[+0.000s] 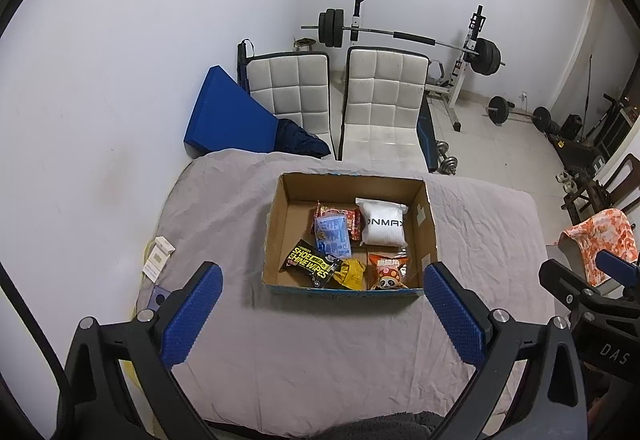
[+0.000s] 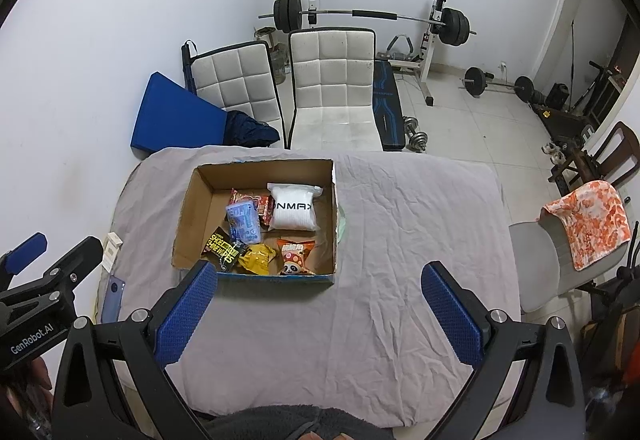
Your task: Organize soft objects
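Inside the cardboard box (image 1: pixel 280 224), white pouch (image 1: pixel 382 226) at 1 o'clock, wipes pack (image 1: pixel 310 263) at 7, while left gripper (image 1: pixel 322 314) and right gripper (image 2: pixel 320 314) hover released, grasping nothing.

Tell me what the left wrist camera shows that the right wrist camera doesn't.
Only the left wrist view shows the left tongs head-on, open and empty, and the whole white carton at the table's left edge.

Only the right wrist view shows the right tongs head-on, also open and empty, the whole grey chair under the orange patterned towel, and something pale green beside the box's right wall.

Both show the cardboard box of packets on the grey cloth, the white ONMAX pouch, the shoe shine wipes, two white chairs and the barbell rack.
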Available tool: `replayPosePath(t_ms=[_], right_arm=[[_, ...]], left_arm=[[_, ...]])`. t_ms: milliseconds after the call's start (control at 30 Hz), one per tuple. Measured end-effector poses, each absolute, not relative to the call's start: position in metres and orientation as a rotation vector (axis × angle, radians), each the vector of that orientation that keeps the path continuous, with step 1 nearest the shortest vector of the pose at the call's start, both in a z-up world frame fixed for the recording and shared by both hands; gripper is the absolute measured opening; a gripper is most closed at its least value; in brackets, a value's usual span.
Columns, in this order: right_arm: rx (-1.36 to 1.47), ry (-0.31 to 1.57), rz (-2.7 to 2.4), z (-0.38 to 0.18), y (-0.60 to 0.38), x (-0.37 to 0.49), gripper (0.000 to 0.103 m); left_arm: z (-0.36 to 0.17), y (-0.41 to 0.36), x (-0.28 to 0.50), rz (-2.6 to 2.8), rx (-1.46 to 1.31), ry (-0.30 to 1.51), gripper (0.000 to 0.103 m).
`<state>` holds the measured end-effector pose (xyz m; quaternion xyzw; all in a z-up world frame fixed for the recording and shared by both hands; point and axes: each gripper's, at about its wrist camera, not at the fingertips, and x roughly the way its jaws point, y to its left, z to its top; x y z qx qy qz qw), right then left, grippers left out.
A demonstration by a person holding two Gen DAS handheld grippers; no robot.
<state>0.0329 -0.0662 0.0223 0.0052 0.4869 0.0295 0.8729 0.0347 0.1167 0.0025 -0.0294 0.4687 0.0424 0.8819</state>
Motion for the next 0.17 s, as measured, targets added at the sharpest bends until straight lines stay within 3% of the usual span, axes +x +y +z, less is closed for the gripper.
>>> replayPosePath(t_ms=[167], right_arm=[[0.009,1.019,0.062,0.0223,-0.0661,0.0333,0.103]], left_arm=[[0.0019,0.1191,0.0347,0.084,-0.074,0.976,0.103]])
